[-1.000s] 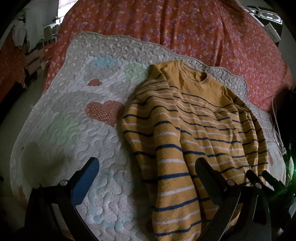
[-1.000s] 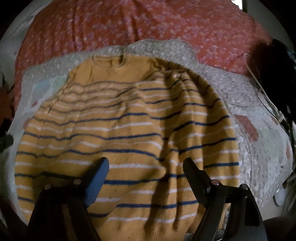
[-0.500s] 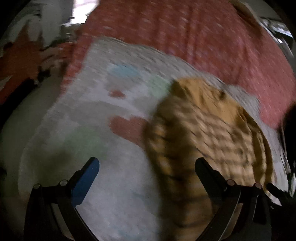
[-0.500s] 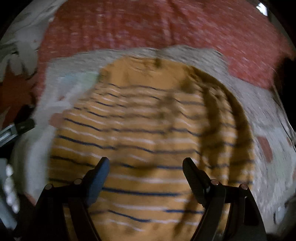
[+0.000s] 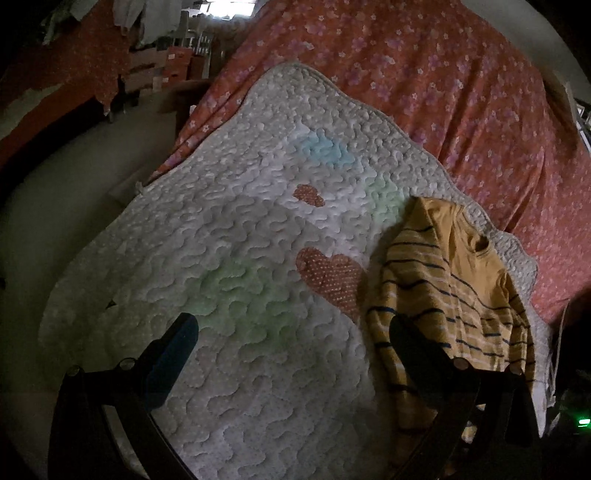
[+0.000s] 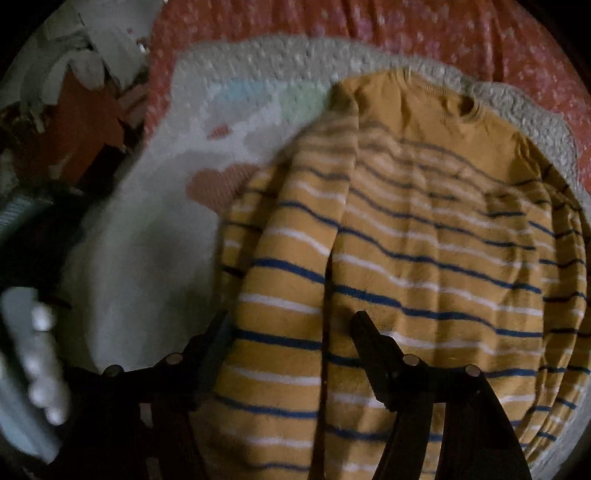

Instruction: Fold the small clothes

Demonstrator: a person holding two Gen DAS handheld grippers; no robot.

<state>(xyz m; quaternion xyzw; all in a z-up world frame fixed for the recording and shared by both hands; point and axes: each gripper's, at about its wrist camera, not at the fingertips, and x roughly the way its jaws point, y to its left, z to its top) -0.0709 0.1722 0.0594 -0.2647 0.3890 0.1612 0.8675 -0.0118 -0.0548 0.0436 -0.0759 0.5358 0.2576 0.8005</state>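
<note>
- The yellow sweater [image 6: 424, 258] with blue and white stripes lies flat on a quilted white mat [image 5: 240, 277], neckline [image 6: 469, 107] toward the far edge of the mat and hem toward the person.
- One sleeve [image 6: 295, 240] is laid along the body on the side nearer the bare part of the mat, a long crease marking where it meets the torso.
- From the left wrist the sweater [image 5: 454, 295] sits at the right side of the mat, its shoulder close to the scalloped border.
- The right tongs [image 6: 288, 332] hang over the lower part of the sweater near that sleeve. The jaws are closing, with striped cloth lying between the two fingers; the pads do not press on it, so nothing is gripped.
- The left tongs [image 5: 291, 339] hover over the bare mat just beside the sweater's edge, spread wide and holding nothing. The right-hand finger [image 5: 417, 343] overlaps the sweater's edge in the picture; I cannot tell whether it touches.
- The mat carries pale patches of blue and green and two red dotted hearts, the larger heart [image 5: 328, 277] just beside the sweater.
- The mat rests on a bed covered with a red flowered spread [image 5: 443, 92].
- Beyond the bed's far corner, dim shelving and hanging cloth [image 5: 129, 14] show in the dark room.
- At the left edge of the right wrist view a pale blurred object [image 6: 33, 369] stands out of focus; what it is I cannot say.
</note>
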